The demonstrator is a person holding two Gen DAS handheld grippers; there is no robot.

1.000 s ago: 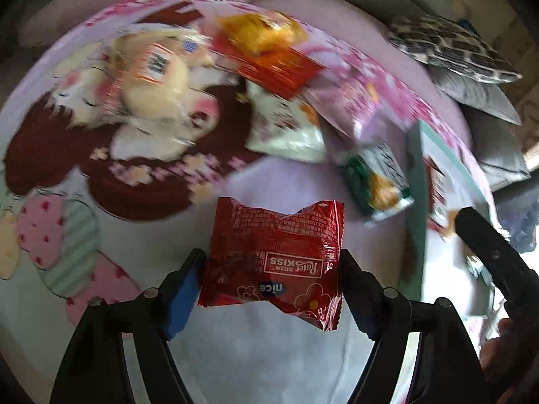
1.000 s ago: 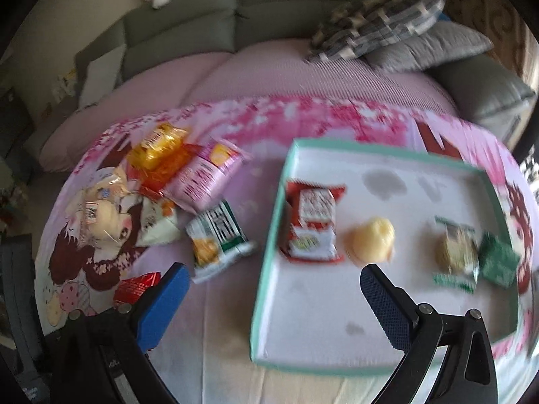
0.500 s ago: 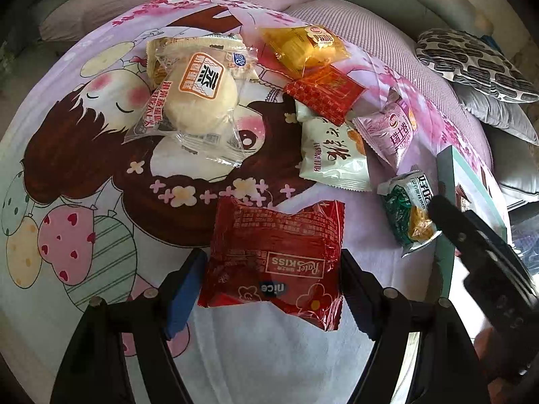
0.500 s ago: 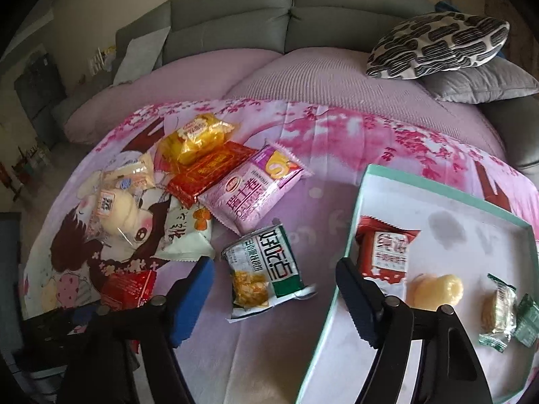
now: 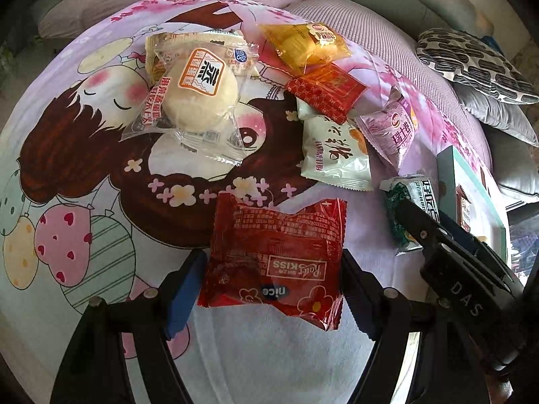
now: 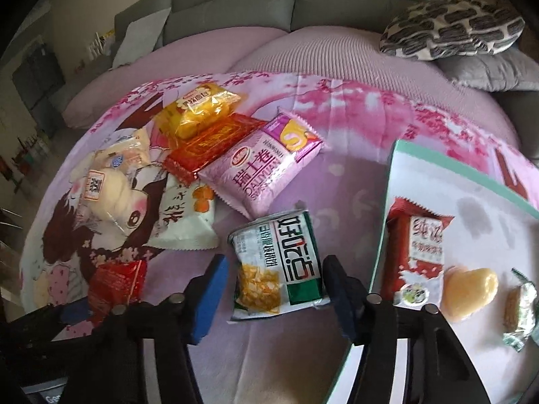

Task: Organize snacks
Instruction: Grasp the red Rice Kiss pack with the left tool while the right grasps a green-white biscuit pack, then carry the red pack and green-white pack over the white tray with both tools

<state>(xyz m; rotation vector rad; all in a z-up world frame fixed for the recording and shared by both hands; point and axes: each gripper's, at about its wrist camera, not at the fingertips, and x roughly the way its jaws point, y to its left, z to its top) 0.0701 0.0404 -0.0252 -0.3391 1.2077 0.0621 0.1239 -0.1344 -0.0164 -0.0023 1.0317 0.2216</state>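
Note:
My left gripper is shut on a red snack packet and holds it just above the cartoon-print cloth. My right gripper straddles a green-and-white snack packet that lies on the cloth left of the tray. Its jaws are closing; the right pad is at the packet's edge and a small gap shows at the left pad. The teal-rimmed white tray holds a red packet, a yellow heart-shaped sweet and a foil-wrapped bar.
Loose snacks lie in a cluster on the cloth: a bun in clear wrap, a yellow packet, a flat red packet, a white packet and a pink packet. A grey sofa with a patterned cushion stands behind.
My right gripper has swung left from over the tray and come down around the green-and-white packet, its jaws narrowing. The left gripper still holds the red packet in nearly the same place.

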